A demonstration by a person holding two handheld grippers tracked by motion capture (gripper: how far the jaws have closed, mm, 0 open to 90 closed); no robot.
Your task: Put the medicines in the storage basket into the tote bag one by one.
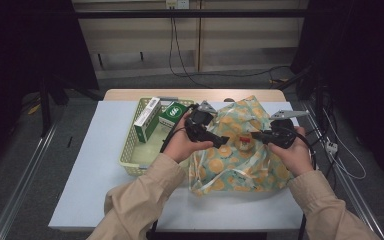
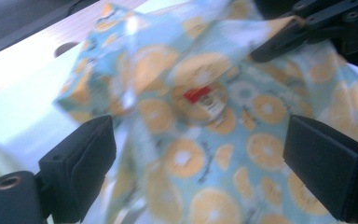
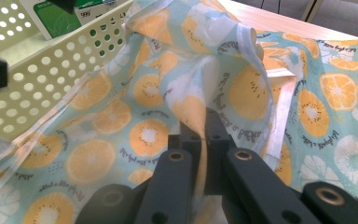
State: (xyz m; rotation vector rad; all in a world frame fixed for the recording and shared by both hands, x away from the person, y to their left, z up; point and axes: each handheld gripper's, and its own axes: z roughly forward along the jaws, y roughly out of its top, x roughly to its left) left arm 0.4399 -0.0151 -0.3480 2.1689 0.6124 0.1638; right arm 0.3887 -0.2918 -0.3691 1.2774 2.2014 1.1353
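While keeping the right tool (image 3: 200,140) clamped on the orange-print bag (image 1: 240,150), advancing the left tool (image 2: 200,154), jaws apart, squarely toward the bag's opposite edge.

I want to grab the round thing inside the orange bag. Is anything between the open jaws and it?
Yes. The bag's printed film covers the round item, so the left gripper, jaws open, faces film first. The right gripper pinches a fold of the bag.

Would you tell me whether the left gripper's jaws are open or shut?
Open: the left gripper shows both black jaws standing far apart, with the orange-print bag lying beyond them, unpinched.
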